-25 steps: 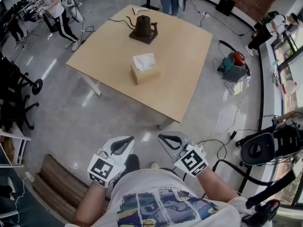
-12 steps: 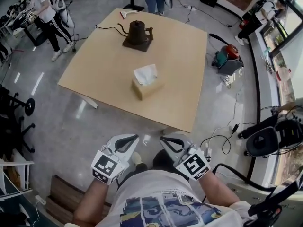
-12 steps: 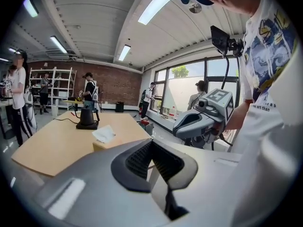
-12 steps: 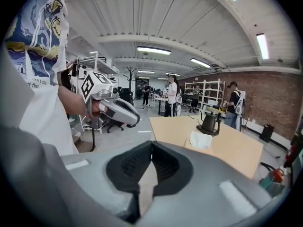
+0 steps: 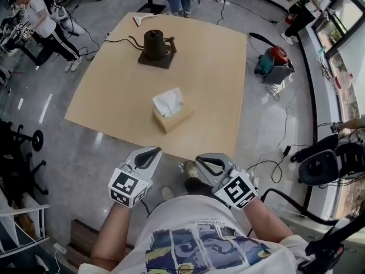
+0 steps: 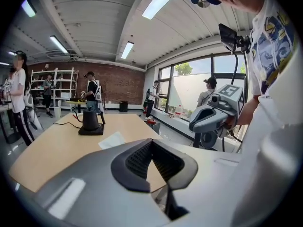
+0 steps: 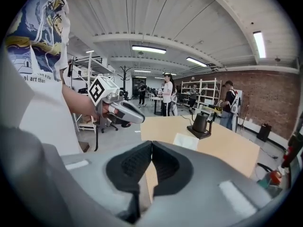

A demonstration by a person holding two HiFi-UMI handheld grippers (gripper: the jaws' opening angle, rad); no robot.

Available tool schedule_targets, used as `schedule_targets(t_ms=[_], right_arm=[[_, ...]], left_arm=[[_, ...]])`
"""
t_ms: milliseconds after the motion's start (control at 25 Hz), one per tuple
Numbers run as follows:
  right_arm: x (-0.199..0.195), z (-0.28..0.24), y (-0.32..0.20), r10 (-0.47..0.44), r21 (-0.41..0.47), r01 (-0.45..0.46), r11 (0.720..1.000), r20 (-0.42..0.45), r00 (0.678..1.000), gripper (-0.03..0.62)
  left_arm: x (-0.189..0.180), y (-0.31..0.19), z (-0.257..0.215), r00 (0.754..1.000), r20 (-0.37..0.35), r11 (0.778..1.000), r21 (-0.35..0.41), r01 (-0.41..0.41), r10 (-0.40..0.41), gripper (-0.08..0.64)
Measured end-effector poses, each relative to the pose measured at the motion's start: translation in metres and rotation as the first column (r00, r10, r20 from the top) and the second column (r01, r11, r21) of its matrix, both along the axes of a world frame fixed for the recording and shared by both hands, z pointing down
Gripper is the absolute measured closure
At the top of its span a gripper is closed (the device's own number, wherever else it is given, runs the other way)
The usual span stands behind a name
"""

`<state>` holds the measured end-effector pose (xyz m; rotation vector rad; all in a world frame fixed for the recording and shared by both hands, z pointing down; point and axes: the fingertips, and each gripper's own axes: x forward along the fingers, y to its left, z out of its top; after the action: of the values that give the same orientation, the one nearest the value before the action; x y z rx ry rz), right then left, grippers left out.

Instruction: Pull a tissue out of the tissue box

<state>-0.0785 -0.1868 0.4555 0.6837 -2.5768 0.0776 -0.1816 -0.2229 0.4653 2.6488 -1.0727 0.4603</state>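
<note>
A tan tissue box [image 5: 171, 117] stands near the front of the wooden table [image 5: 114, 101], with a white tissue [image 5: 168, 101] sticking up from its top. The tissue [image 6: 111, 140] also shows in the left gripper view, and the tissue [image 7: 186, 141] in the right gripper view. My left gripper [image 5: 155, 151] and right gripper [image 5: 199, 164] hang side by side short of the table's near edge, over the floor, well apart from the box. Both are shut with nothing between their jaws. The left gripper [image 6: 151, 144] and right gripper [image 7: 151, 144] show their pads meeting.
A dark kettle [image 5: 154, 44] on a base sits farther back on the table, its cable trailing left. A red and green vacuum [image 5: 274, 63] lies on the floor at the right, an office chair [image 5: 320, 166] nearer. People stand beyond the table and at the left.
The table and tissue box have come closer to me in the head view. Both grippers have travelled forward with me toward the table's near edge, still shut.
</note>
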Motion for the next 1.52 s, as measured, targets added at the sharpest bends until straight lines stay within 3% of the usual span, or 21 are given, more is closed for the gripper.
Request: schedule_targets(t_ms=[160,600,880,1120,1320,1520], right_arm=[[0.012,-0.002,-0.033,-0.001,0.008,0.001,1.0,0.01,1.0,0.589],[0.07,0.009,-0.101,0.057,-0.028,-0.056,0.998,0.011,0.998,0.589],[0.093,0.017,-0.125,0.046,-0.044,-0.046,0.998,-0.004,0.999,0.589],[0.11,0.034,-0.135,0.051,-0.091,-0.054,0.994,-0.029,0.998,0.589],[0.116,0.045,-0.141,0.056,-0.126,-0.06,0.99,-0.035,0.998,0.589],[0.116,0.051,-0.145,0.048,-0.137,-0.052,0.989,-0.033,0.998,0.589]], left_arm=[[-0.001,-0.054,0.009,0.999,0.044,1.0,-0.016,0.008,-0.007,0.474],[-0.003,-0.187,0.044,0.988,0.153,0.999,-0.051,0.013,-0.005,0.396],[-0.009,-0.243,0.082,0.988,0.153,0.985,-0.172,0.004,0.022,0.347],[-0.012,-0.261,0.129,0.98,0.171,0.952,-0.302,-0.048,0.104,0.32],[0.001,-0.26,0.152,0.968,0.128,0.898,-0.415,-0.146,0.217,0.305],[0.012,-0.25,0.162,0.956,0.092,0.853,-0.481,-0.201,0.277,0.331]])
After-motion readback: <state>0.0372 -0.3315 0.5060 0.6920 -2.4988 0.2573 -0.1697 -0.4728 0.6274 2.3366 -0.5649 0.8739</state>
